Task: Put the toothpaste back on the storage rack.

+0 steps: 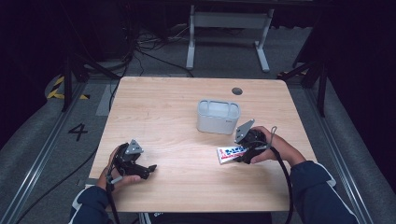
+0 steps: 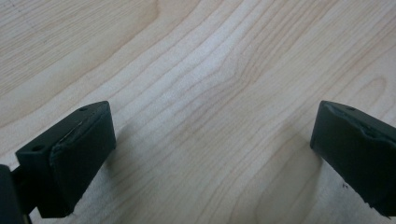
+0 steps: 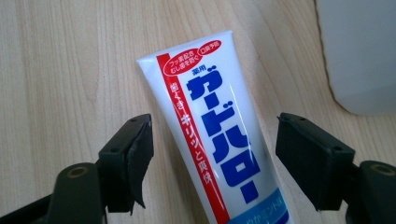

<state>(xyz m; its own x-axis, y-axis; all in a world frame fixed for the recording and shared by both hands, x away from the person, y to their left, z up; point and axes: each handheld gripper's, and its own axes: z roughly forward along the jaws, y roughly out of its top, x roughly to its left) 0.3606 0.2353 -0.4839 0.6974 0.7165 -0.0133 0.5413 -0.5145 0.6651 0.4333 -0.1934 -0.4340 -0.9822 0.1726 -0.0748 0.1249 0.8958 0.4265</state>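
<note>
One white toothpaste tube with blue Japanese lettering and a red stripe lies on the desk between the released right claw; the left claw is released; one grey container.

Dark blue sleeves, perhaps navy; black tools with grey triangular plates, trailing cables.

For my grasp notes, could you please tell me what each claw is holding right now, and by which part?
Nothing is held. The right claw straddles the toothpaste tube around its middle with gaps on both sides. The left claw is open over the bare table.
</note>
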